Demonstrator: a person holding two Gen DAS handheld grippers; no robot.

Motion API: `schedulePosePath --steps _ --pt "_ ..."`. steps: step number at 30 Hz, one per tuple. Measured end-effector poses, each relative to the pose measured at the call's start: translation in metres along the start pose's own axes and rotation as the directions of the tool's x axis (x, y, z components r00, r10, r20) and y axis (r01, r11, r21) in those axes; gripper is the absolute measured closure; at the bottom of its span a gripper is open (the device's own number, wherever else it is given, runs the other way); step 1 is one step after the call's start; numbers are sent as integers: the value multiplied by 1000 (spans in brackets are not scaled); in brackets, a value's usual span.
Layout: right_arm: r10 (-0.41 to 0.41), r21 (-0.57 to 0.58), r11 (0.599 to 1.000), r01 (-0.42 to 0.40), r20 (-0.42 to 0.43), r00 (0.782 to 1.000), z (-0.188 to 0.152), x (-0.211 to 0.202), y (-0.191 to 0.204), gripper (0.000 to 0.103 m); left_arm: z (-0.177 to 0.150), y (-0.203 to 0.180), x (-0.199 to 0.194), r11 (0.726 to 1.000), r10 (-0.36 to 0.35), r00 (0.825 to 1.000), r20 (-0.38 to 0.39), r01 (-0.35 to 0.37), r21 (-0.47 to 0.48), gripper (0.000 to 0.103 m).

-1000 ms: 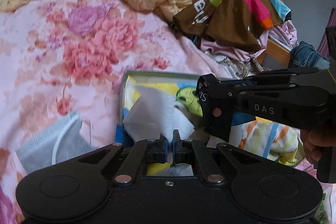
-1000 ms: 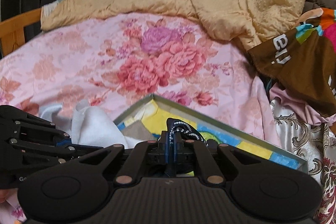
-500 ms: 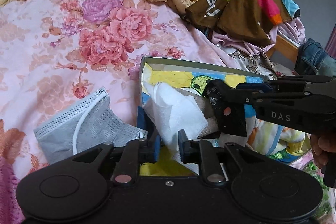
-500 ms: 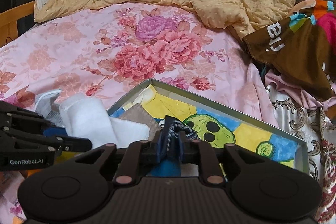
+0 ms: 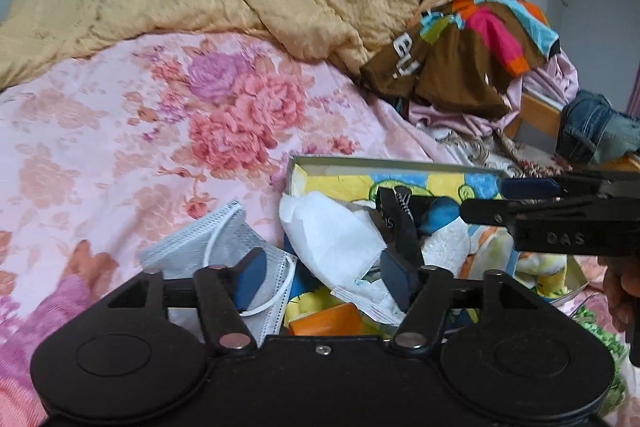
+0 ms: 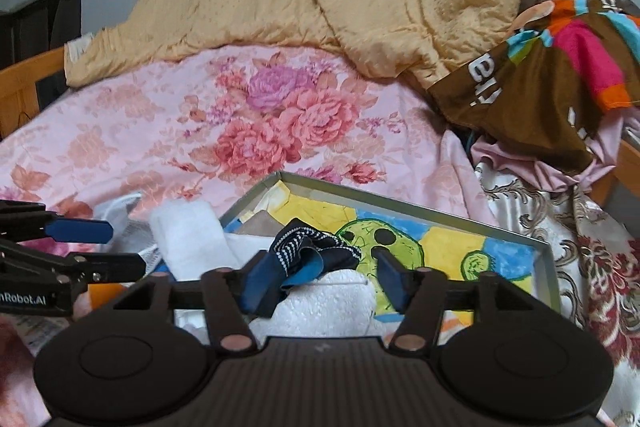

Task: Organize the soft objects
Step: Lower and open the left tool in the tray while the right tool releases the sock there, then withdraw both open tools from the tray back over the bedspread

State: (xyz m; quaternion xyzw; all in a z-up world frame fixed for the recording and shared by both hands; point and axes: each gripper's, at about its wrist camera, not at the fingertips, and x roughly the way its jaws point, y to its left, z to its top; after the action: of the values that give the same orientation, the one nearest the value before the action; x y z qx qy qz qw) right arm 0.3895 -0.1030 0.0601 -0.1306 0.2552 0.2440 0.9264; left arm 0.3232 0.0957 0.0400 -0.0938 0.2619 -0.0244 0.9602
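Both claws, left claw (image 5: 326, 277) & right claw (image 6: 316, 279), have just been opening and stand apart. The white folded cloth (image 5: 332, 235) and dark dotted fabric (image 6: 312, 251) lie loose at frame centre in the shallow cartoon-printed box (image 6: 544, 267). Back out slowly (fabric may snag on the pads).

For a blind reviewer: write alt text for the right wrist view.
The right gripper, jaws just opened, hovers over a shallow box with a cartoon-printed floor, a dark dotted cloth lying loose between its fingers on white cloths. The box sits on a pink floral bedspread; the open left gripper enters from the left.
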Motion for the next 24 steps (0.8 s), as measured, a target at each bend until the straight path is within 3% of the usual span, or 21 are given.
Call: schedulePosePath --steps 11,16,24 --pt "15 88 996 -21 61 998 -10 -72 -3 0 -3 -10 -70 999 28 994 102 -26 -23 3" --pt "-4 128 992 -5 65 998 -23 -108 -1 0 -14 -18 -112 996 89 978 190 -85 -25 1" --pt "-23 64 998 14 148 989 -57 -177 19 0 -47 -45 -170 997 75 969 236 -78 2 1"
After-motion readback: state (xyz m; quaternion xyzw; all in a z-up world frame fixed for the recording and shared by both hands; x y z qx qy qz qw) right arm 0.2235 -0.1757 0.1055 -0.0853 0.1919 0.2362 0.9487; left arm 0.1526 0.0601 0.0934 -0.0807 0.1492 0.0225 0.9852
